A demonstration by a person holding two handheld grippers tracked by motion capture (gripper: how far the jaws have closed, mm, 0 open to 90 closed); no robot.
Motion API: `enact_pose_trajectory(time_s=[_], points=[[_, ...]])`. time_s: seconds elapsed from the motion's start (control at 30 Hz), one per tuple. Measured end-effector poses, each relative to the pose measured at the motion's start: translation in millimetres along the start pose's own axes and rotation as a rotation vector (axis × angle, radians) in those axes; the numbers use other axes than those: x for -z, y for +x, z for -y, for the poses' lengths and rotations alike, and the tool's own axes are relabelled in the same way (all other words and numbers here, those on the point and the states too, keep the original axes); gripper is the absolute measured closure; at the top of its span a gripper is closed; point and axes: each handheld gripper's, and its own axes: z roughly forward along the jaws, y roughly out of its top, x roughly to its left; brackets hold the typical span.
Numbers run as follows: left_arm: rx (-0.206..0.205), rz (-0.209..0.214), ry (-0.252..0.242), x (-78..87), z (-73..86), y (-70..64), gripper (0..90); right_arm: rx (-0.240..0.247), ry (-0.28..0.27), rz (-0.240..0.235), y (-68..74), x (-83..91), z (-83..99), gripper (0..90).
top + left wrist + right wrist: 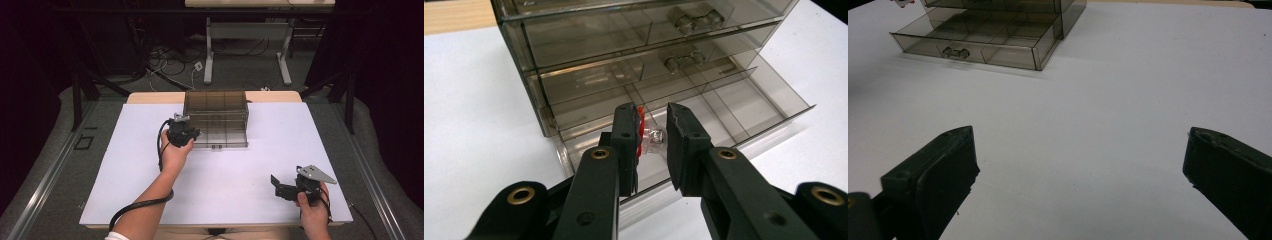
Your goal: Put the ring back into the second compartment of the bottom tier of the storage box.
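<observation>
Left tongs (654, 145) poised over the near-left corner of a smoky clear drawer cabinet (216, 107), seen from the high view at its left front, in a hand (175, 152) reaching in from below. Jaws parted only a little, with a small clear item with a red part (649, 135) sitting in the gap between them; touching the left jaw on the red side, but cannot tell whether the right jaw presses it, so cannot tell whether gripped or merely framed. Directly beyond and beneath those tongs, the lowest drawer (704, 110) pulled out toward them, split by dividers into compartments. Above it, two closed drawers, each with a small clear handle (684, 60) to the upper right of the jaws.

Right tongs (1078, 170) wide open, holding nothing, jaws far apart at either side of the right gripper view with bare white tabletop (1128, 90) between them. Held low near the front right of the tabletop (240, 175) in the other hand (312, 210), grey three-cornered plate (315, 173) on top. Cabinet well ahead and to the left of these tongs, open drawer (973, 47) facing them, its handle (954, 52) on the front wall.

Black cable (137, 205) trailing from the left tongs down along the forearm.
</observation>
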Motion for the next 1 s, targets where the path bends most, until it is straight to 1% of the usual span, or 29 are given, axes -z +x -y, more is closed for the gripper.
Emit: enact_pose_trajectory(time_s=[0.07,0.13,0.23,0.33,0.47,0.57,0.6,0.67,0.7,0.73,0.83,0.87,1.0], points=[[0.009,-0.001,0.005,-2.0,0.5,1.5,75.2,-0.006,0.001,0.000,0.5,0.0,0.1,0.5],[0.012,-0.007,0.012,-3.8,0.4,2.4,75.2,-0.003,-0.015,-0.002,0.1,-1.5,0.5,0.5],[0.012,-0.013,0.022,-6.4,-0.3,2.9,75.2,-0.007,-0.005,-0.003,0.7,-0.7,0.3,0.6],[0.023,-0.012,0.023,-8.6,-1.4,2.8,75.2,-0.003,-0.013,-0.005,0.3,-1.6,0.5,0.6],[0.023,-0.013,0.033,-11.3,-2.4,1.9,75.2,-0.008,-0.014,-0.002,0.4,-1.6,0.6,0.5],[0.031,-0.017,0.038,-13.9,-1.4,1.5,75.2,-0.006,-0.013,-0.002,0.1,-2.0,0.8,0.6],[0.042,-0.015,0.040,-14.8,-0.7,1.1,75.2,-0.004,-0.010,-0.005,-0.1,-1.8,0.6,0.6],[0.039,-0.025,0.047,-16.5,0.1,1.1,75.2,-0.006,-0.013,-0.002,0.2,-1.9,0.7,0.6],[0.049,-0.023,0.046,-17.6,0.8,0.9,75.2,-0.006,-0.013,-0.002,0.2,-1.9,0.7,0.6],[0.046,-0.029,0.049,-18.2,1.1,1.6,75.2,-0.006,-0.013,-0.002,0.1,-1.9,0.7,0.6],[0.062,-0.029,0.052,-20.6,2.9,2.7,75.2,-0.005,-0.010,-0.006,-0.2,-1.5,0.6,0.6],[0.058,-0.032,0.055,-20.9,3.3,3.2,75.2,-0.004,-0.010,-0.006,-0.3,-1.4,0.5,0.6],[0.066,-0.036,0.060,-23.4,6.0,5.4,75.1,-0.005,-0.010,-0.005,0.0,-2.0,0.7,0.6]])
